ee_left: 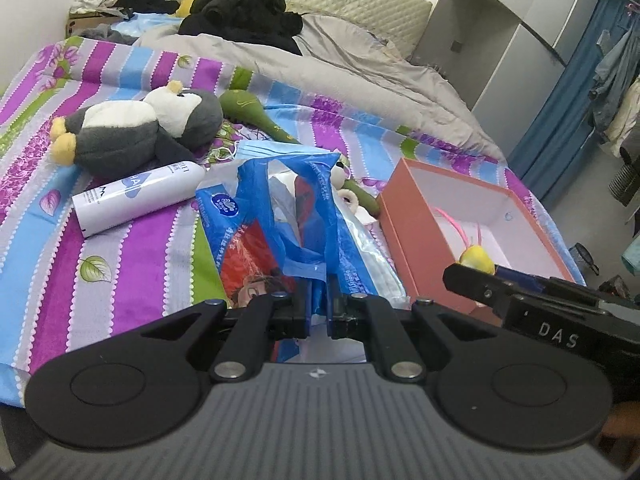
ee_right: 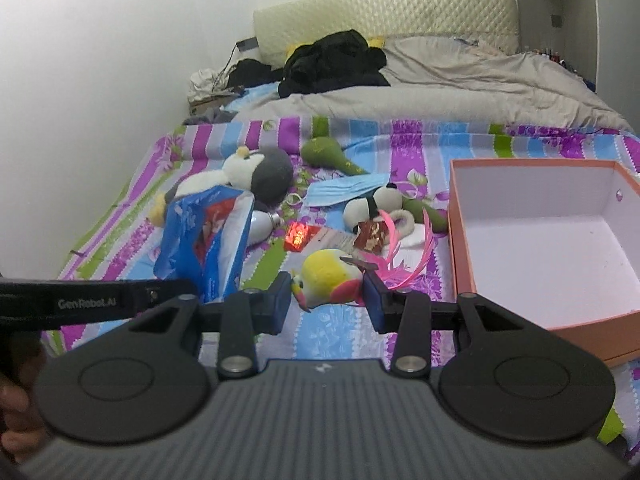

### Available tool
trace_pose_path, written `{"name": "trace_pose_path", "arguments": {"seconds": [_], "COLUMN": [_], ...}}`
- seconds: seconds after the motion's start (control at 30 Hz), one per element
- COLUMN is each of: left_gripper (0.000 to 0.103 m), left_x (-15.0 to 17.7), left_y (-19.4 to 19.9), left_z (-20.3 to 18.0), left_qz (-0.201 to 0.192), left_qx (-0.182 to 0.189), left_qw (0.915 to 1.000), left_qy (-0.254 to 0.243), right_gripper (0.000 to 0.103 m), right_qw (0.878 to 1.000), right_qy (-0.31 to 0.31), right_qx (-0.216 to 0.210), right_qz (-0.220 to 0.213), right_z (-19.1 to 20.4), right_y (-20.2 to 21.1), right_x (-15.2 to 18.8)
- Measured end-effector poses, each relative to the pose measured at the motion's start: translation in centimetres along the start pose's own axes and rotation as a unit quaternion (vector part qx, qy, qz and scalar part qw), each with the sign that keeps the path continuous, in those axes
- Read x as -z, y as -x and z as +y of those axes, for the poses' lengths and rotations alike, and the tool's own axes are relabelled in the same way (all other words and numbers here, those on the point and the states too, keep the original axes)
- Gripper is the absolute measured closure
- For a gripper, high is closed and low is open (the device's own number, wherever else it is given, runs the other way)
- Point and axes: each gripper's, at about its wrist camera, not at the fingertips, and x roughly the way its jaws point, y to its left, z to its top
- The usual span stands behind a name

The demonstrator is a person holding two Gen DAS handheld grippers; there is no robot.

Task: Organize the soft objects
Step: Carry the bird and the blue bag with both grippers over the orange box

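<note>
Above the striped bed's near edge, the right tool (ee_right: 327, 295) grips a plush parrot (ee_right: 326, 276) across its body — beak toward the left, pink tail feathers trailing toward the open orange box (ee_right: 460, 236) just to its right. The left tool (ee_left: 319, 307) is pinched shut on a blue tissue pack (ee_left: 280, 216), farther from that box.

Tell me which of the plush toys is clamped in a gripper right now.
The small yellow bird plush with pink tail feathers, pinched between the right gripper pads. The grey penguin plush and the little panda plush lie untouched on the striped bedsheet.
</note>
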Motion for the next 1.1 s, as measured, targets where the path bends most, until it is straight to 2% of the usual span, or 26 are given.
{"name": "trace_pose_path", "arguments": {"seconds": [0.3,0.53,0.87,1.1], "left_gripper": [0.095,0.095,0.095,0.095], "left_x": [-0.1,-0.2,0.0,-0.5], "left_y": [1.7,1.5,-0.4,-3.4], "left_z": [-1.7,-4.6,-9.1,-12.7], "left_qz": [-0.003,0.000,0.022,0.040], "left_qx": [0.022,0.057,0.111,0.136], "left_qw": [0.9996,0.9978,0.9910,0.9844], "left_qy": [-0.016,-0.035,-0.071,-0.104], "right_gripper": [0.060,0.060,0.060,0.060], "right_qw": [1.000,0.998,0.993,0.987], "right_qy": [-0.004,-0.018,-0.057,-0.087], "right_qx": [0.013,0.042,0.098,0.127], "right_qz": [-0.021,-0.034,-0.039,-0.038], "right_z": [-0.6,-2.3,-6.0,-9.2], "right_y": [2.6,4.6,7.5,7.2], "right_x": [-0.1,0.0,1.4,1.2]}}
